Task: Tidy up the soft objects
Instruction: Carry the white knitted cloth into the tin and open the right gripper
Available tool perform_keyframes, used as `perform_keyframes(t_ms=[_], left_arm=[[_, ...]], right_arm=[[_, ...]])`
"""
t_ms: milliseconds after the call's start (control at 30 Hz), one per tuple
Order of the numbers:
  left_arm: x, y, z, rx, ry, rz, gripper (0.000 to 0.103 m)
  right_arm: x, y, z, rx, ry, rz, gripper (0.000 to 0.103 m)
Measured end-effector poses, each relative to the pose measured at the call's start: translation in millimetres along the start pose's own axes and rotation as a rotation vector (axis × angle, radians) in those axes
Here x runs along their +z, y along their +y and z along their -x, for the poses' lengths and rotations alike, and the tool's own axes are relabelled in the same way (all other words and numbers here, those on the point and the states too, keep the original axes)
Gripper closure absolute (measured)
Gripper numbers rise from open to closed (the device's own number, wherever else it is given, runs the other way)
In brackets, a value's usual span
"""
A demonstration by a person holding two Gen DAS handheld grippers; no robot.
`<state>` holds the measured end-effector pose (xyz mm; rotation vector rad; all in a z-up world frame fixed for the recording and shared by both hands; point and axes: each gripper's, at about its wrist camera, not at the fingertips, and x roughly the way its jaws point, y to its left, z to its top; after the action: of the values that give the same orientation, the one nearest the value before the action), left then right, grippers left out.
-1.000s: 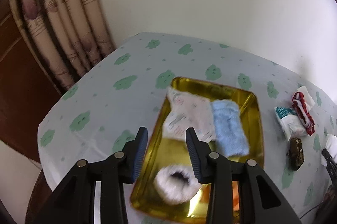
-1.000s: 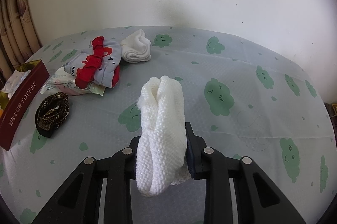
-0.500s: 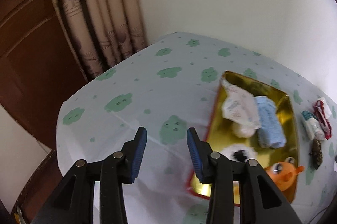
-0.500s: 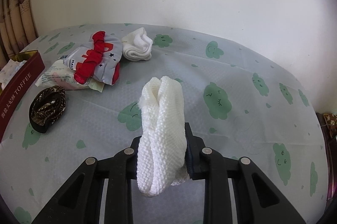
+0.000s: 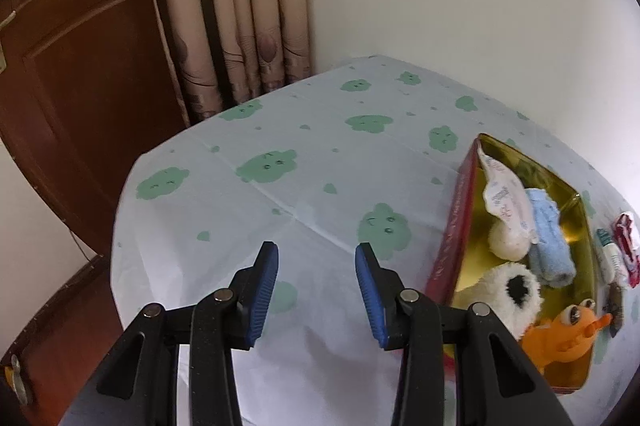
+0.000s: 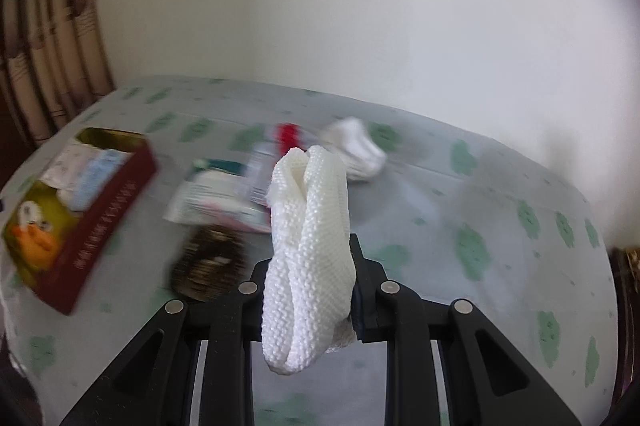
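My right gripper (image 6: 316, 278) is shut on a folded white knitted cloth (image 6: 308, 246), held up above the table. A red box with a gold inside (image 5: 454, 226) (image 6: 112, 202) holds a patterned white cloth (image 5: 504, 198), a blue towel (image 5: 548, 242), a white fluffy item (image 5: 516, 290) and an orange toy (image 5: 560, 334). My left gripper (image 5: 317, 290) stands open with nothing between its blue pads, over bare tablecloth to the left of the box.
A leopard-print scrunchie (image 6: 208, 262), a packet (image 6: 216, 198), a red-and-grey item (image 6: 288, 134) and a white sock (image 6: 360, 150) lie blurred on the cloud-print tablecloth (image 5: 280, 194). Curtains (image 5: 240, 6) and a wooden door (image 5: 80, 66) stand beyond the table's left edge.
My left gripper has swung left, off the box and over bare tablecloth. My right gripper has risen and turned left with the white cloth, bringing the box into its view.
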<state>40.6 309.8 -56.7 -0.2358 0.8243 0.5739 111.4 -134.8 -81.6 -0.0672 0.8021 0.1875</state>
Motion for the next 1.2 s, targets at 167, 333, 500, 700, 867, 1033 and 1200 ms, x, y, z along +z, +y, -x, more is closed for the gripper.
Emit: perform_keyframes(t_ms=[167, 333, 500, 700, 867, 1033, 1200], left_arm=[[1.8, 9.0, -3.5, -0.002, 0.005, 0.026, 0.061], [2.7, 14.3, -4.7, 0.004, 0.002, 0.042, 0.061], [2.1, 15.0, -5.1, 0.011, 0.004, 0.048, 0.061], [1.8, 13.9, -2.9, 0.018, -0.009, 0.046, 0.061], [1.9, 14.7, -4.0, 0.014, -0.001, 0.054, 0.061], [2.3, 15.2, -5.2, 0.018, 0.001, 0.051, 0.061], [3.0, 16.2, -6.8, 0.018, 0.008, 0.056, 0.061]], right_arm=[[12.6, 56.9, 6.5, 0.100, -0.005, 0.079, 0.081], [24.9, 111.6, 5.7, 0.184, -0.005, 0.160, 0.081], [39.7, 162.5, 3.2, 0.247, -0.013, 0.219, 0.081], [52.7, 204.5, -15.1, 0.288, 0.014, 0.249, 0.081], [56.2, 228.6, -32.4, 0.283, 0.048, 0.271, 0.081], [59.3, 243.6, -47.3, 0.273, 0.070, 0.287, 0.081], [58.6, 248.1, -57.1, 0.272, 0.098, 0.273, 0.080]])
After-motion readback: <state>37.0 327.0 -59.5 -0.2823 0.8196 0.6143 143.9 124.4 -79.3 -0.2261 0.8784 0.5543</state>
